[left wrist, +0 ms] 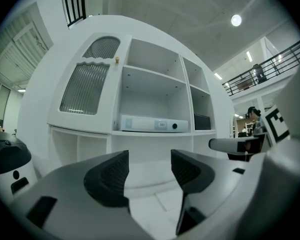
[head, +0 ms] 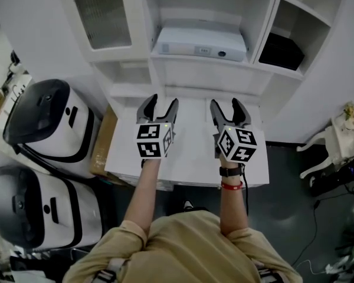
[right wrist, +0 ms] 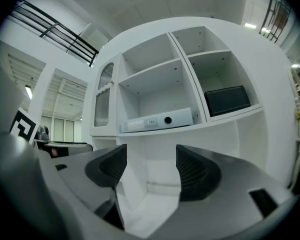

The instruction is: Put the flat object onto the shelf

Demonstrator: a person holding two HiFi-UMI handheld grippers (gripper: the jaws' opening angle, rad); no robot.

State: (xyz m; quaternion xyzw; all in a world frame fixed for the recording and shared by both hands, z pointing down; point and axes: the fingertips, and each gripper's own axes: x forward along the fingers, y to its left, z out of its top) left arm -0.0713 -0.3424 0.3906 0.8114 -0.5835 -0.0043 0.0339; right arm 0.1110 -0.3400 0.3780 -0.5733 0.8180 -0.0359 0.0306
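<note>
Left gripper [head: 157,102]: lower centre of the head view, held over the white desk [head: 192,158]. Its own view [left wrist: 150,171] shows the jaws partly apart with only desk and shelf between the ribbed pads. It is open, grips nothing and touches nothing.
Right gripper [head: 230,105]: just beside the left one, pointing the same way. In its own view [right wrist: 151,171] the jaws stand partly apart and empty.
White binder [head: 200,43] [left wrist: 152,124] [right wrist: 157,119]: lies flat on the middle shelf of the white shelf unit [head: 212,75], top centre, spine facing out, well apart from both grippers.
Black box [head: 281,50] [right wrist: 227,100]: in the compartment right of the binder.
Ribbed-glass door [head: 102,17]: upper left.
</note>
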